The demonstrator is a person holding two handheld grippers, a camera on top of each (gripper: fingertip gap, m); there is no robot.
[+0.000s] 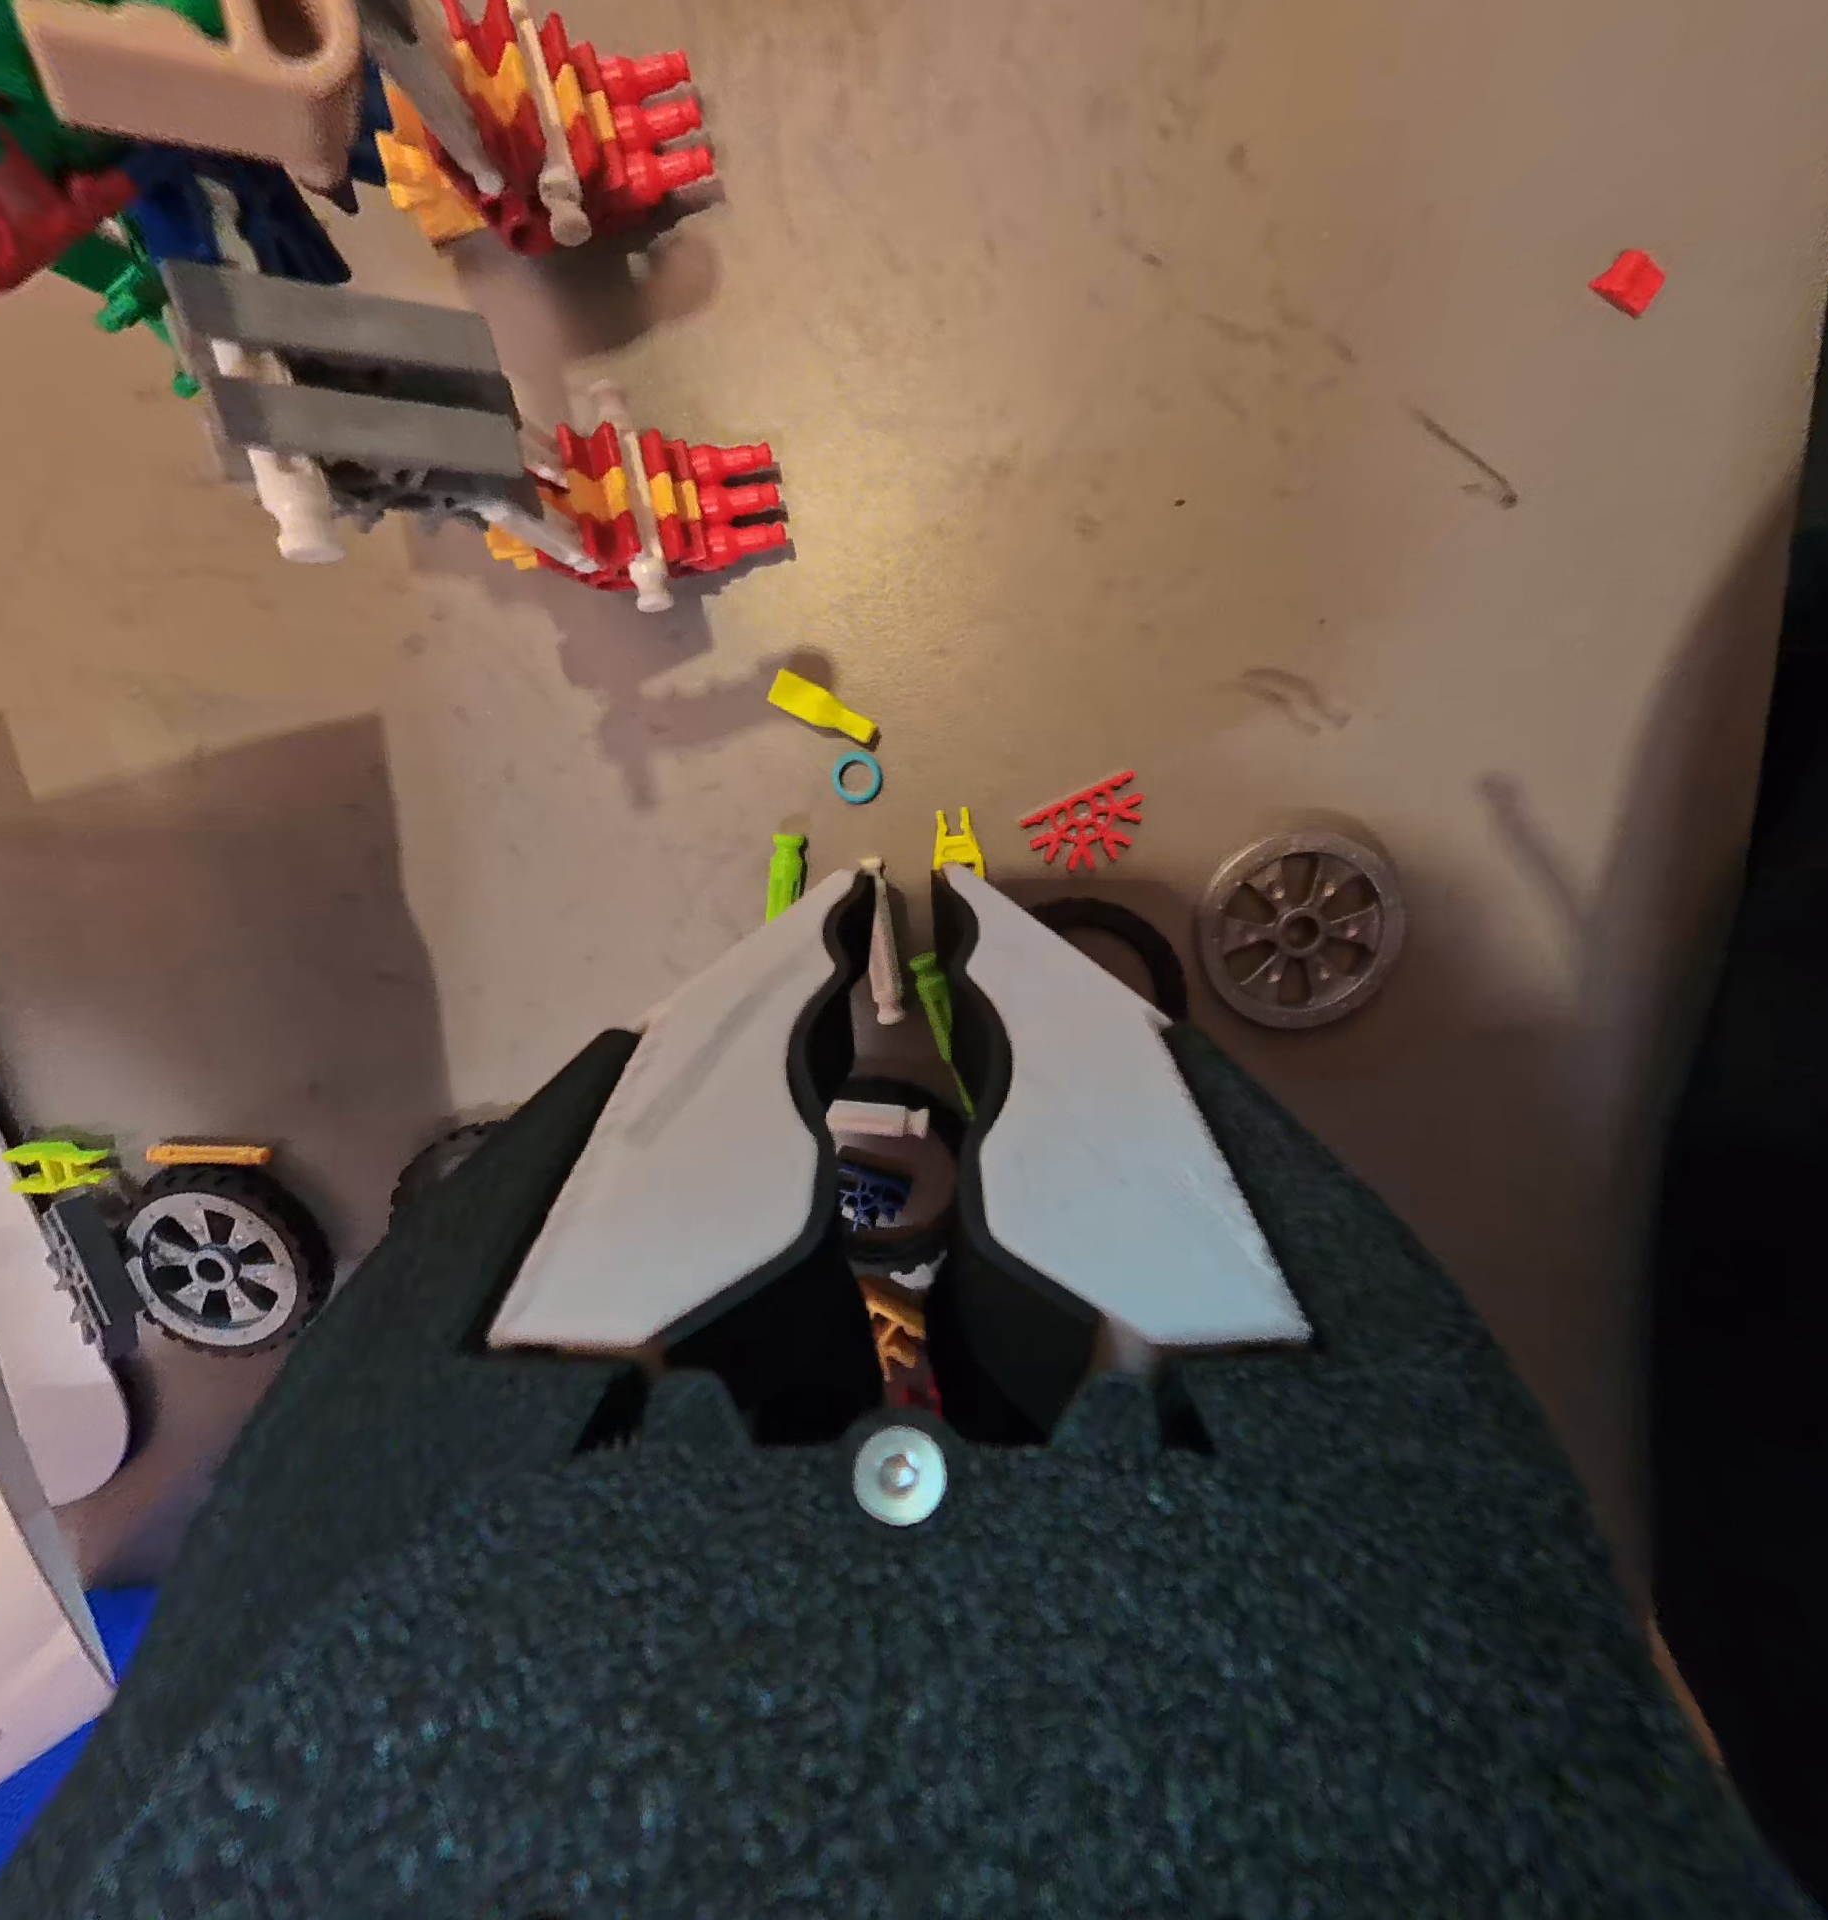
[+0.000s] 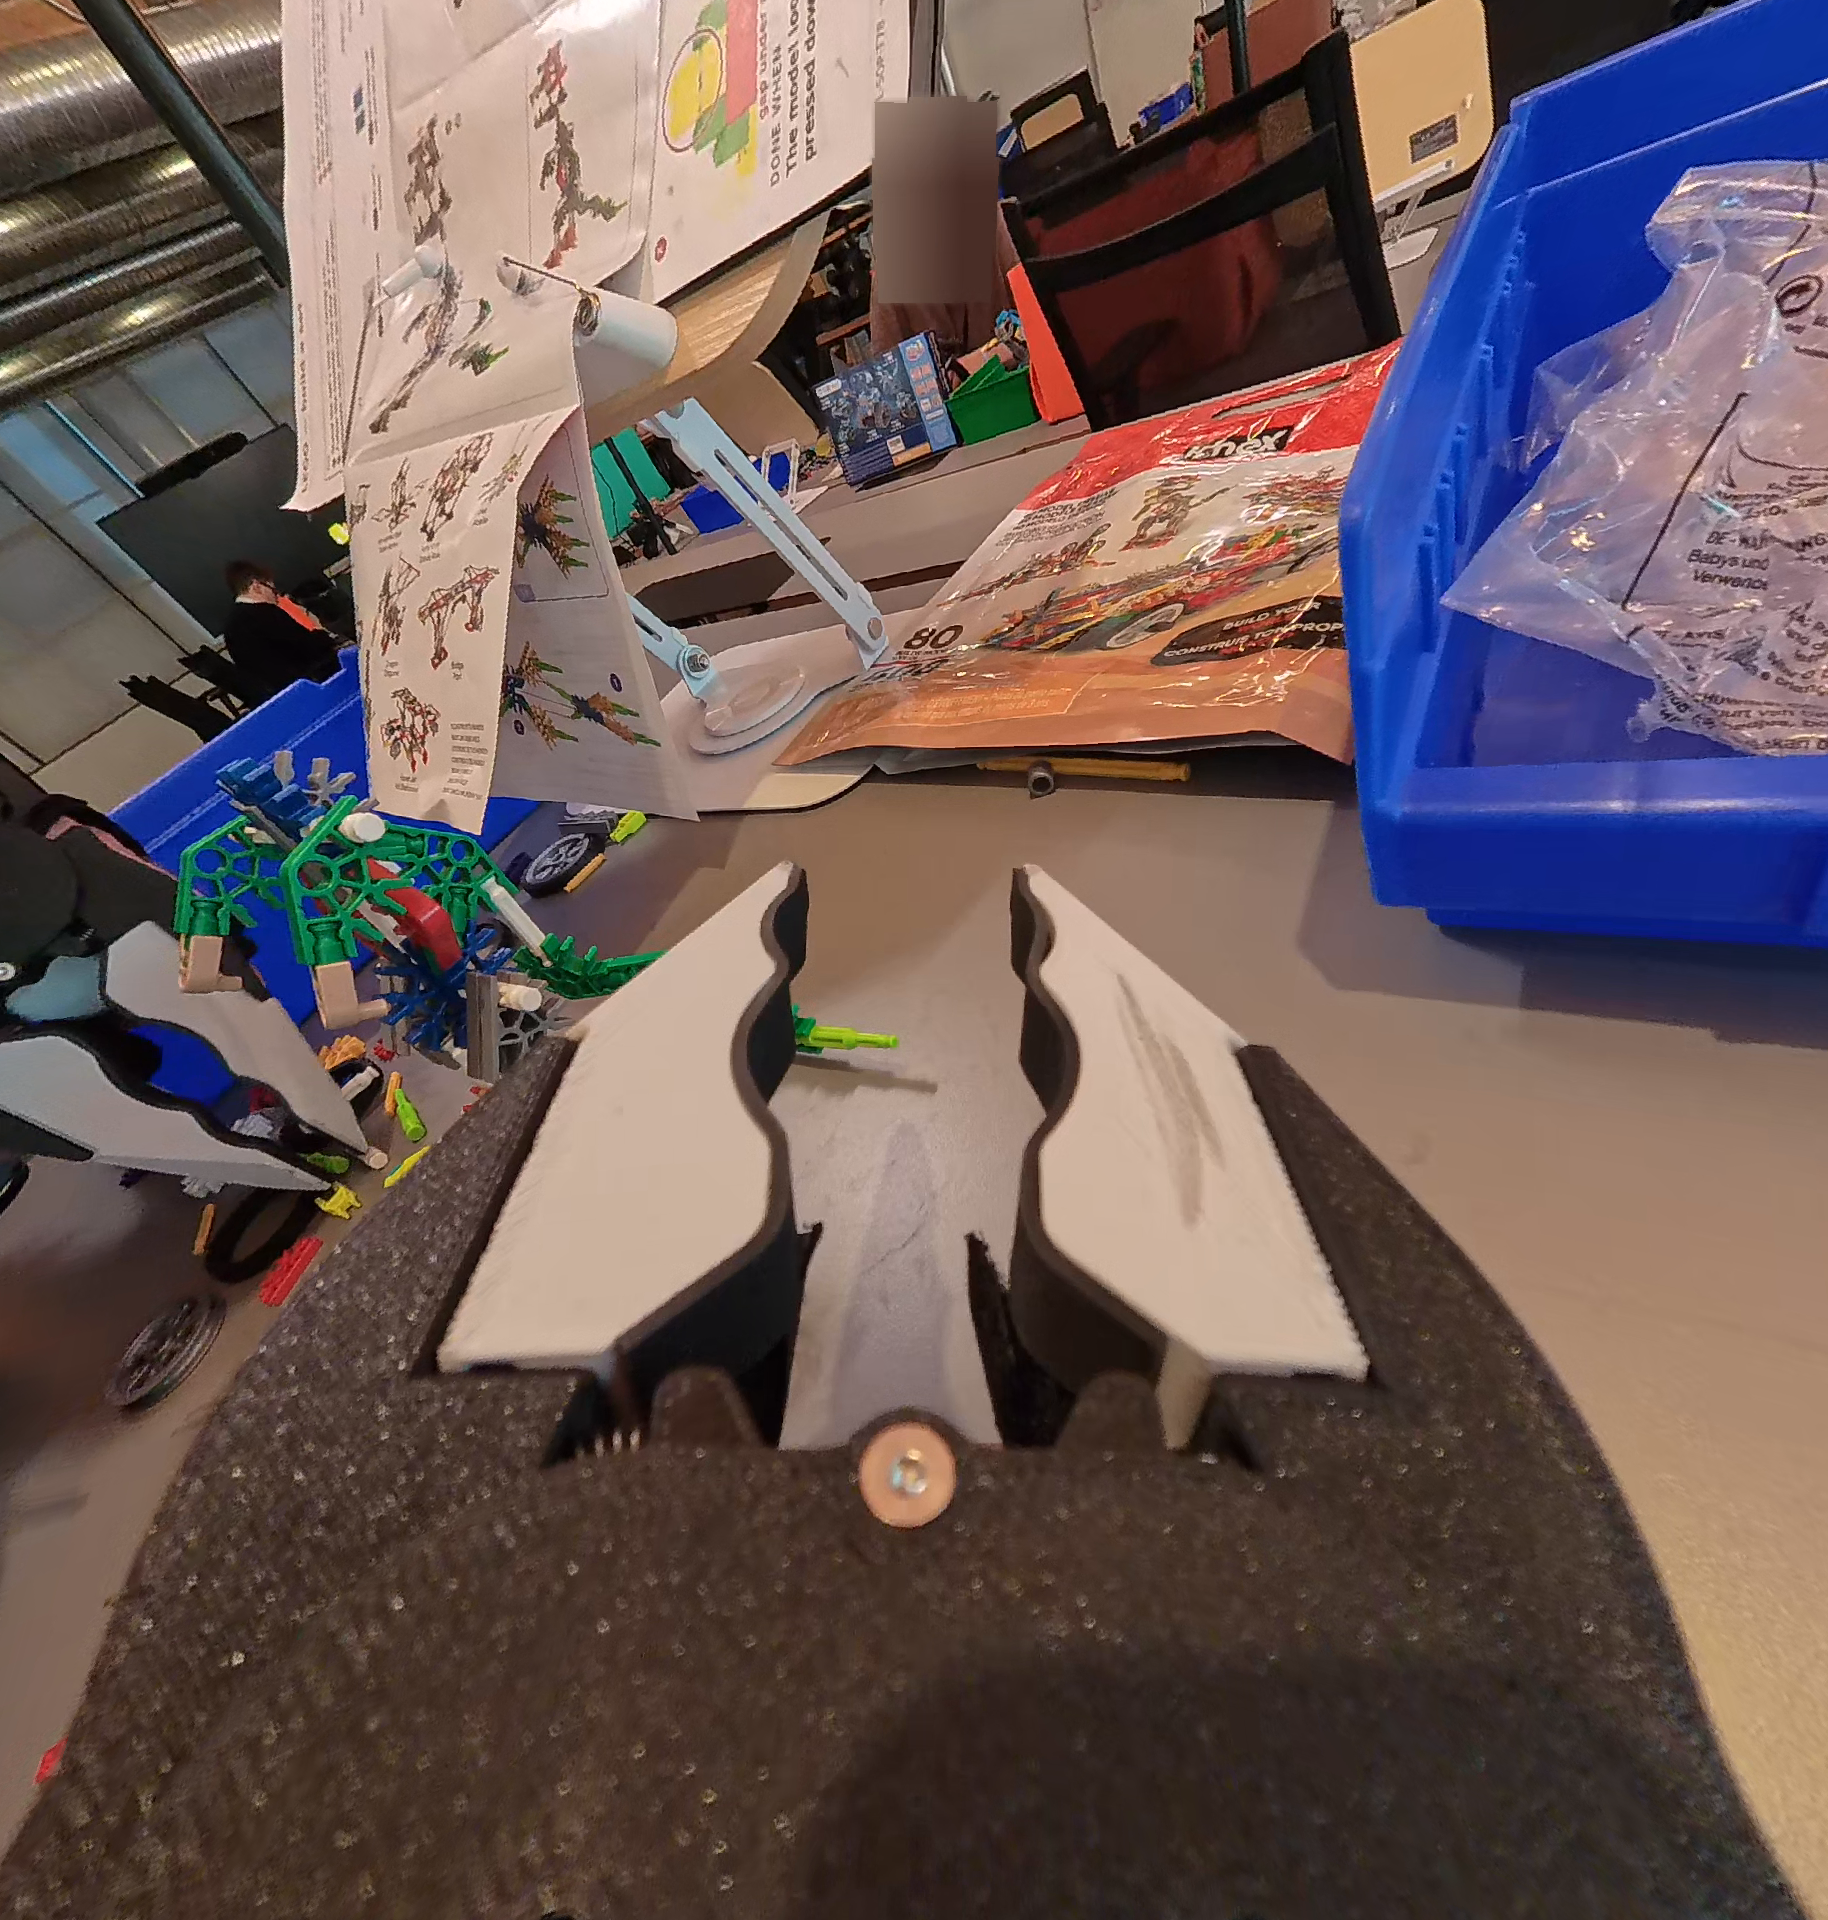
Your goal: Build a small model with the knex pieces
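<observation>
My left gripper points down at the grey table, its jaws nearly together on a short white rod whose tip pokes out past the fingertips. Below it lie a lime rod, a yellow connector, a teal ring and a red snowflake connector. The left gripper also shows in the right wrist view, beside a green and blue rod-and-connector model. My right gripper is open and empty, low over the table, with a lime rod just ahead of its left finger.
A grey wheel hub, a black tyre and a tyred wheel lie near the left gripper. The model's red-yellow connector stacks are farther off. A blue bin holding a plastic bag stands right; a printed pouch and instruction sheets stand behind. My left gripper is the nearer one to the grey wheel hub: about 7 centimeters, against 30 centimeters. It is also in sight in the right wrist view.
</observation>
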